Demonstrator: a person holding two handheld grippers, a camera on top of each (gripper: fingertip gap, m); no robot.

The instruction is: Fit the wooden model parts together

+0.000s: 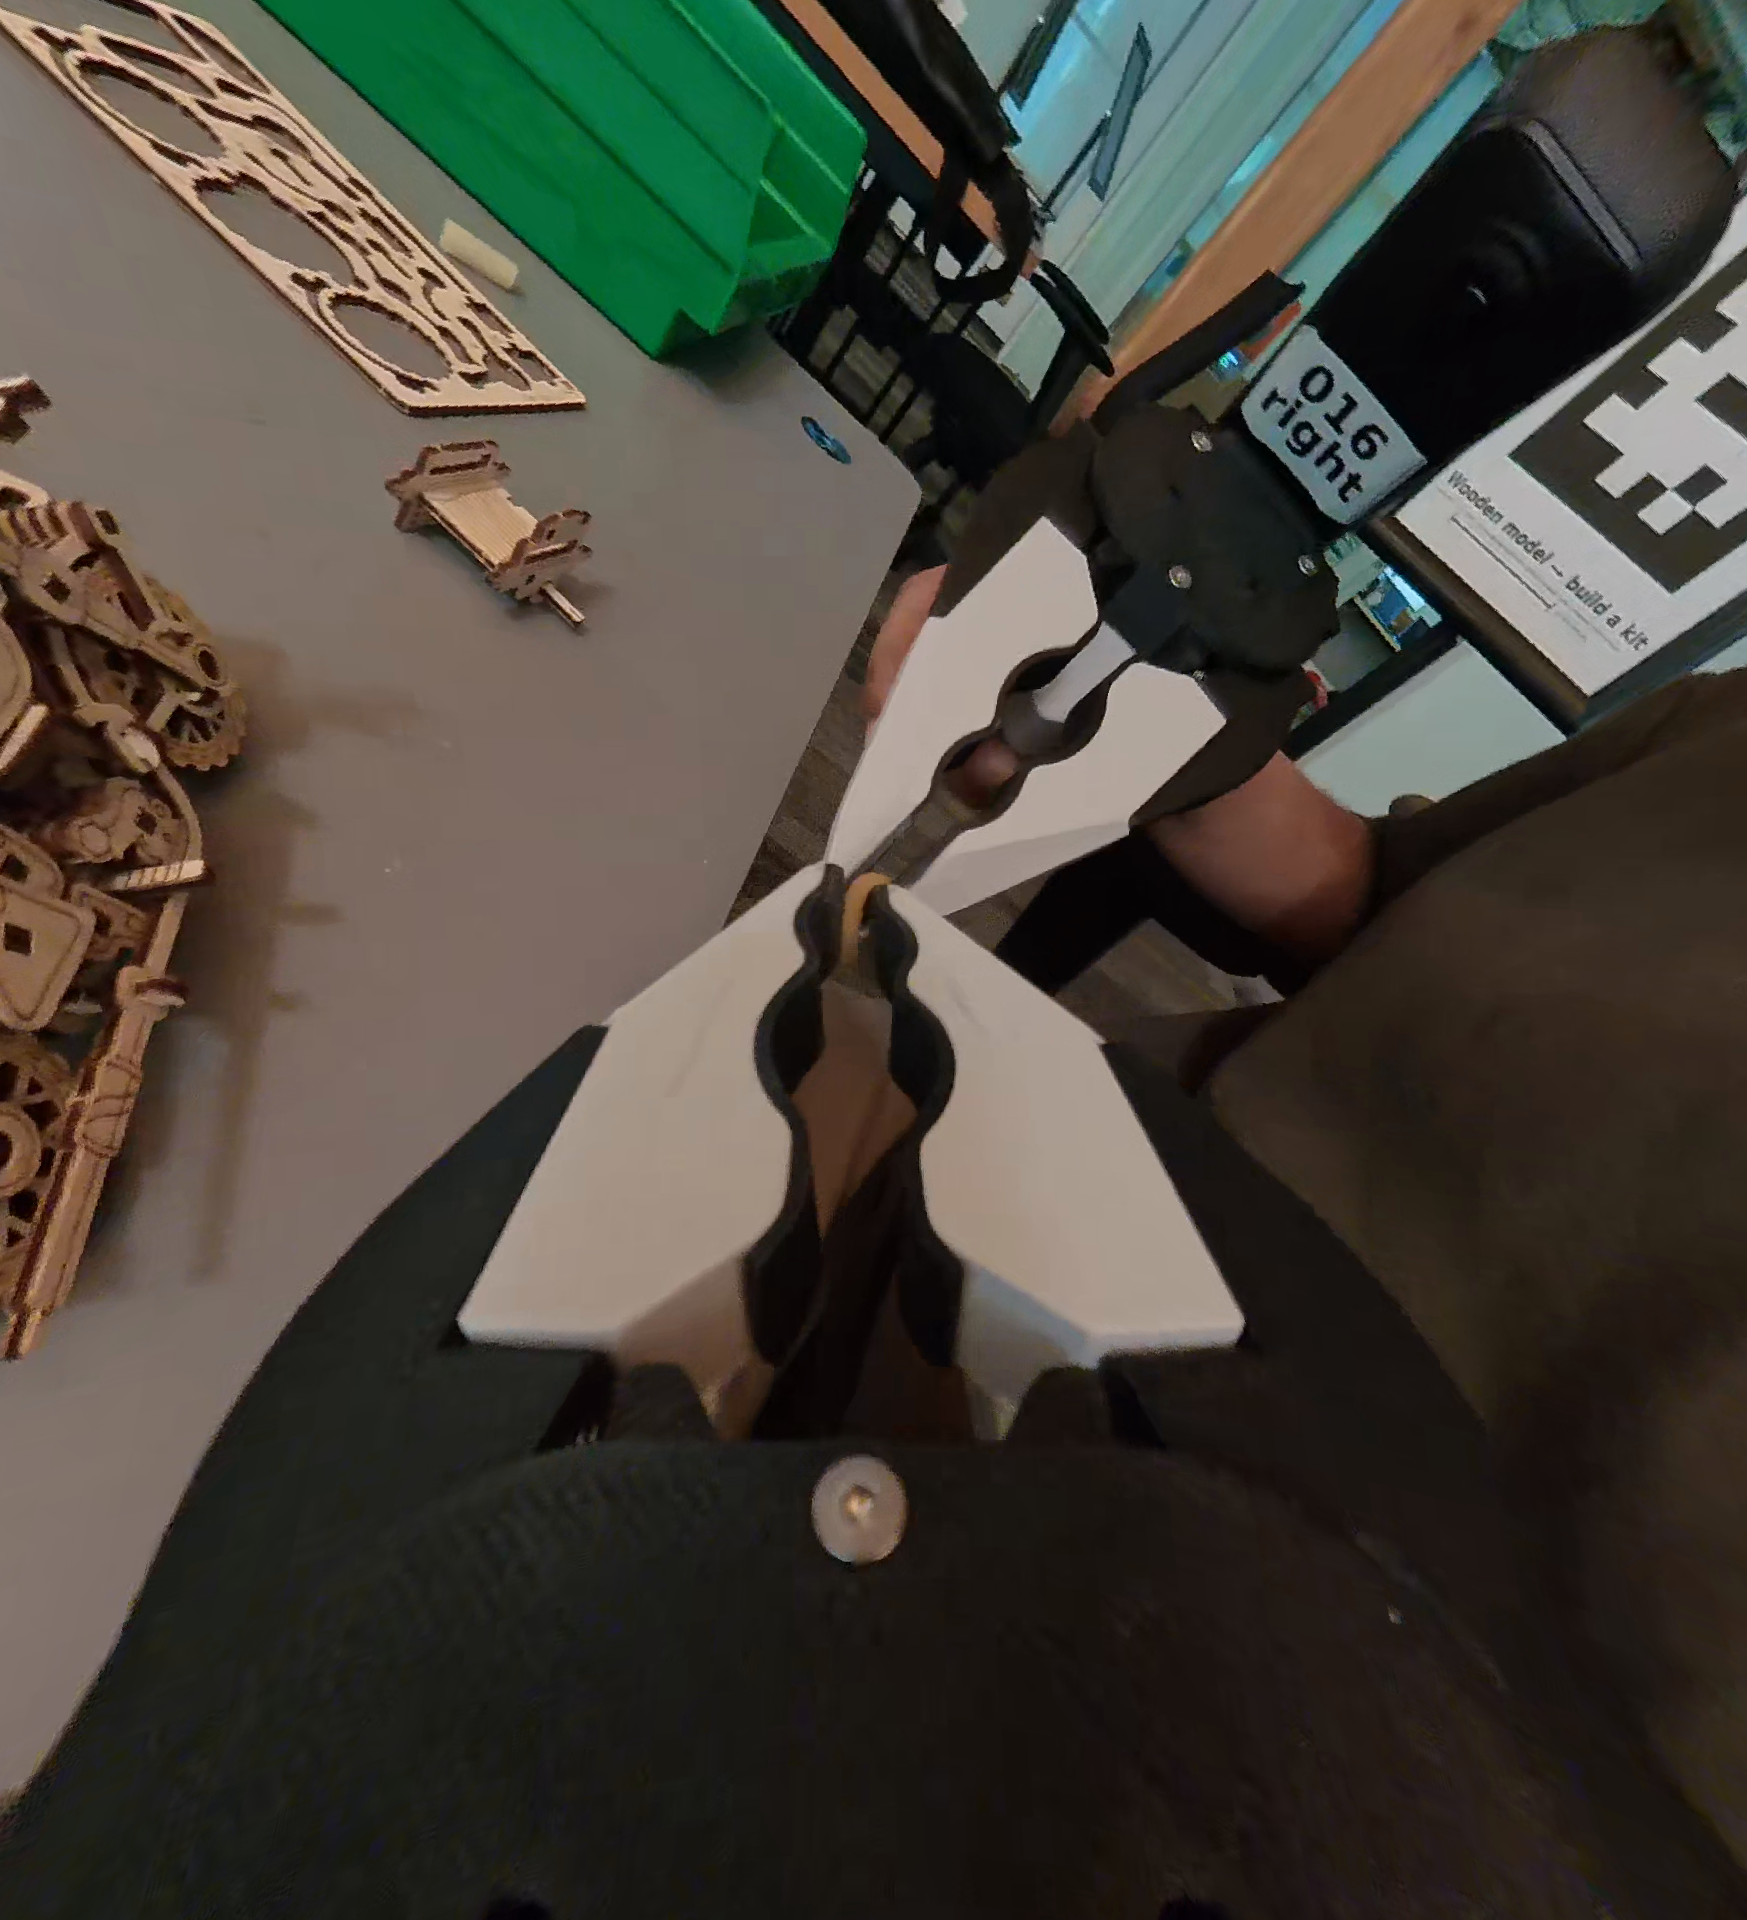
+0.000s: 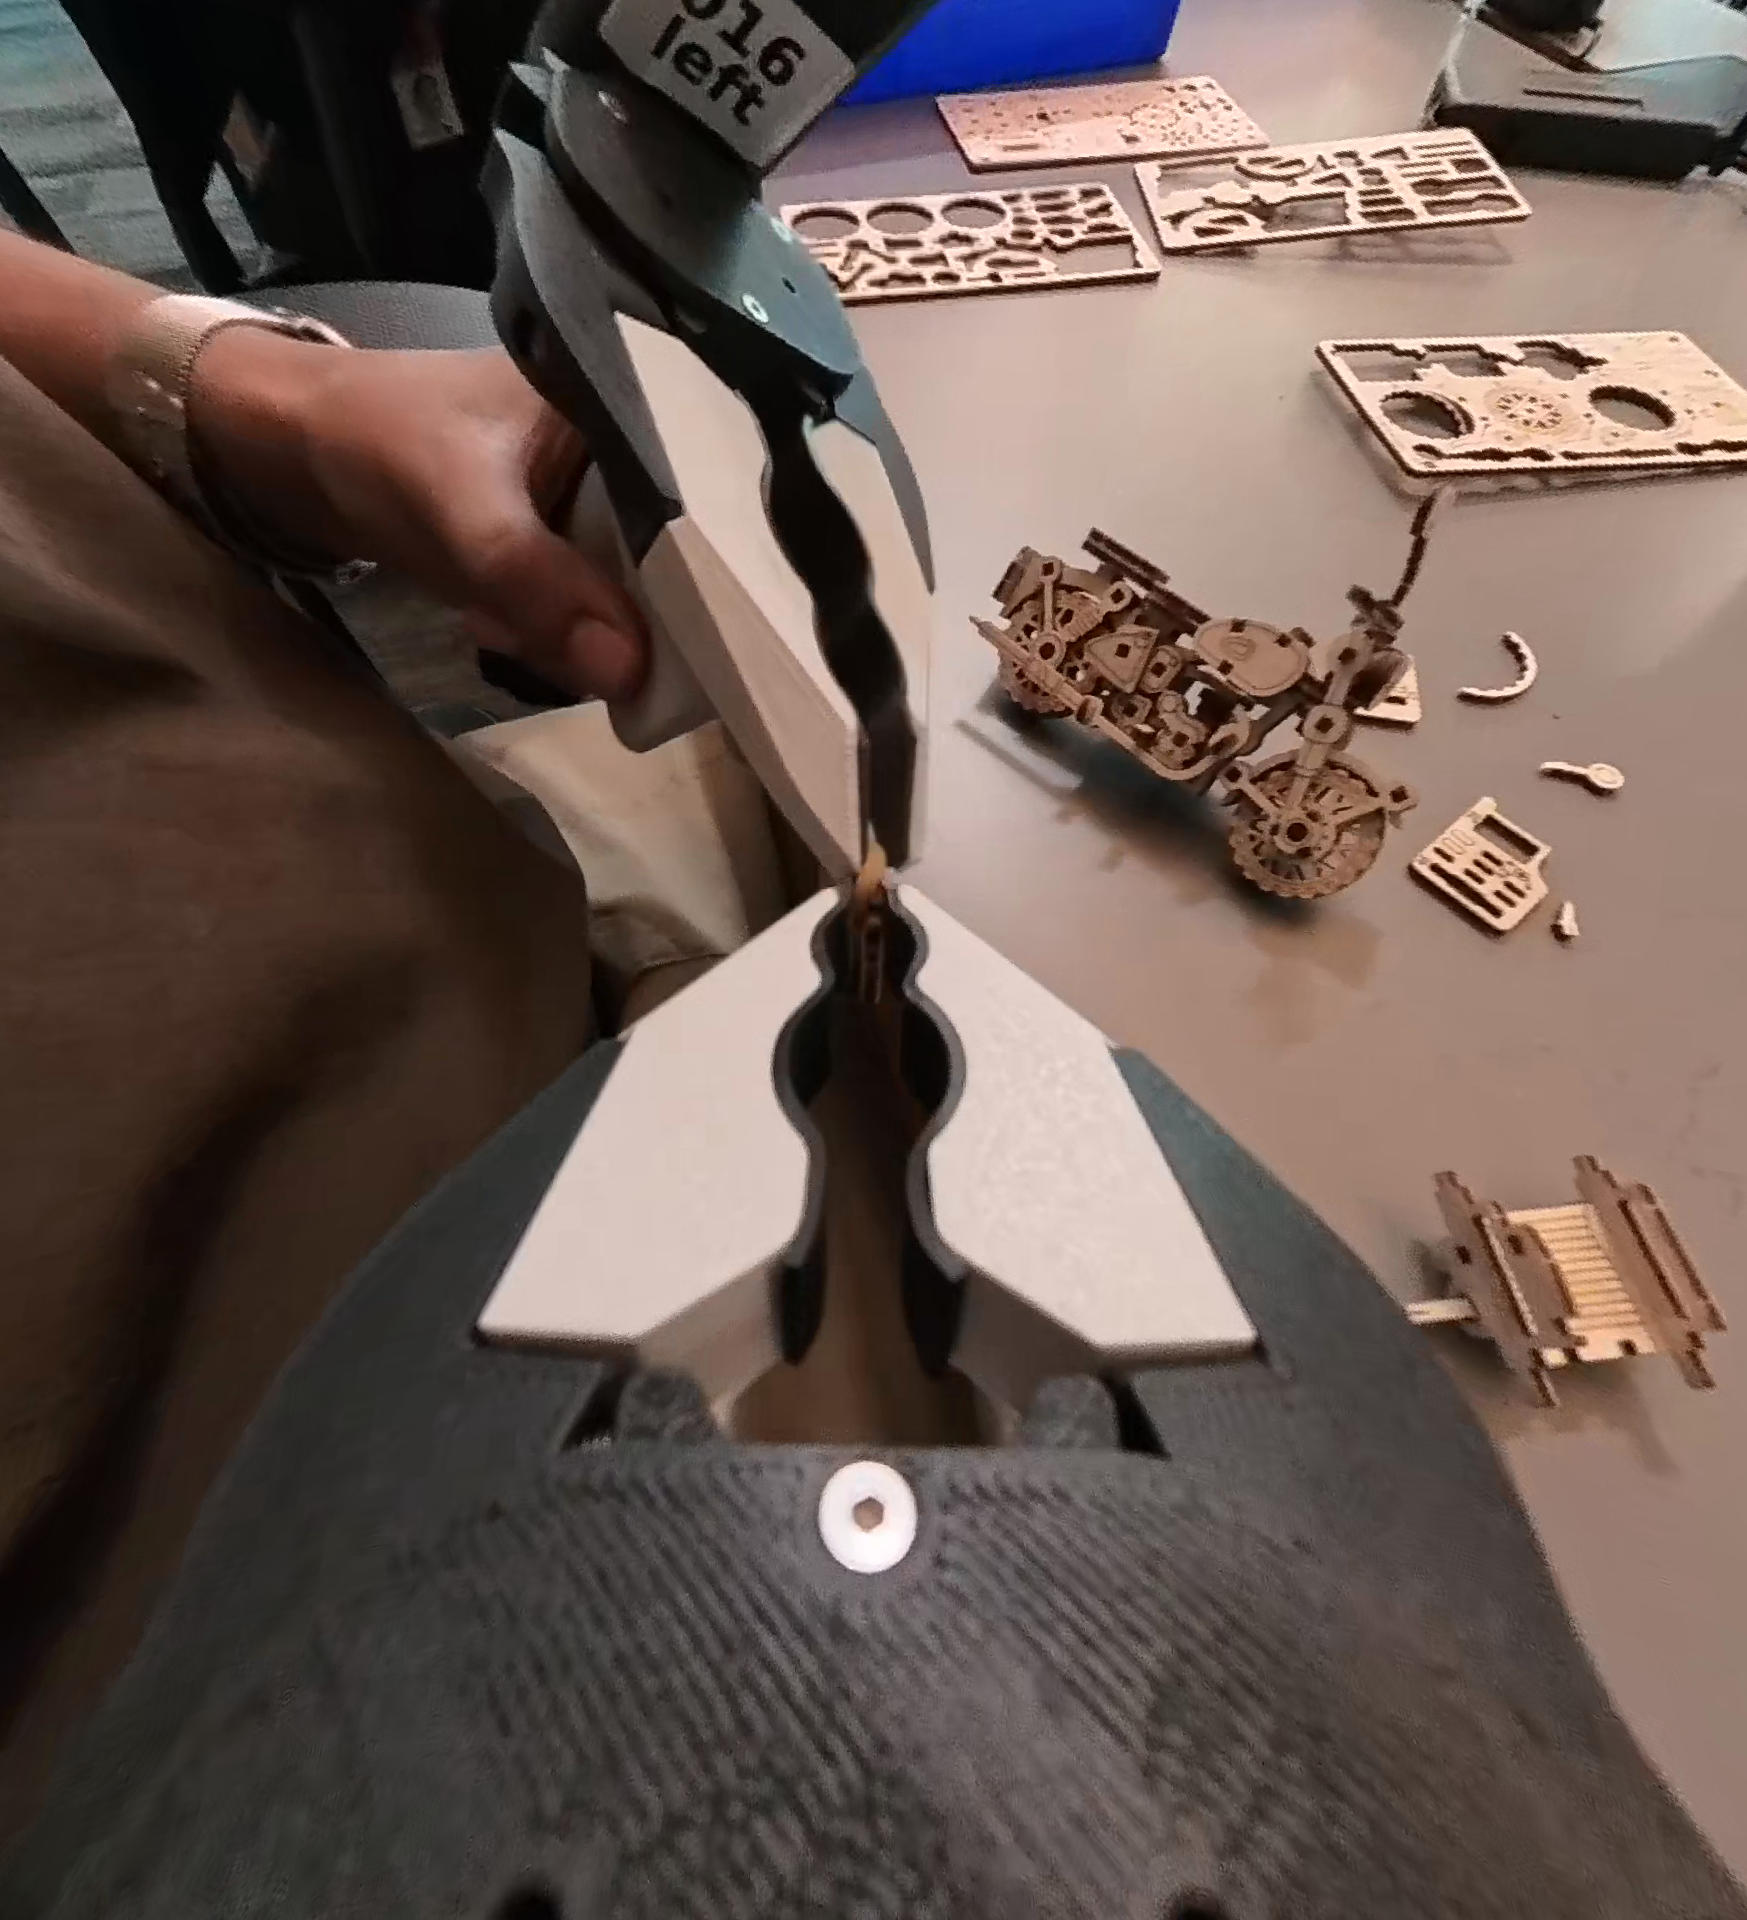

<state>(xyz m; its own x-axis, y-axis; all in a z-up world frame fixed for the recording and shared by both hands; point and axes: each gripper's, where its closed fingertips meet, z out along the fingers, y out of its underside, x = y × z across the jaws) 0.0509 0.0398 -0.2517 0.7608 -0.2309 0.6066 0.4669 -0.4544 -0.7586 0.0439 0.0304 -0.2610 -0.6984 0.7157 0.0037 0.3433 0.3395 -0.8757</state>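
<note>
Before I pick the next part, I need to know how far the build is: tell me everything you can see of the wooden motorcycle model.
The wooden motorcycle model stands upright on the grey table, unheld, neither hand-held gripper touching it. It looks like pale laser-cut plywood: two spoked, toothed wheels, a rounded tank, gears and linkages packed mid-frame, a front fork rising to a thin stem. In the left wrist view it shows only partly at the frame's edge. Small loose pieces lie near its front wheel.
</note>
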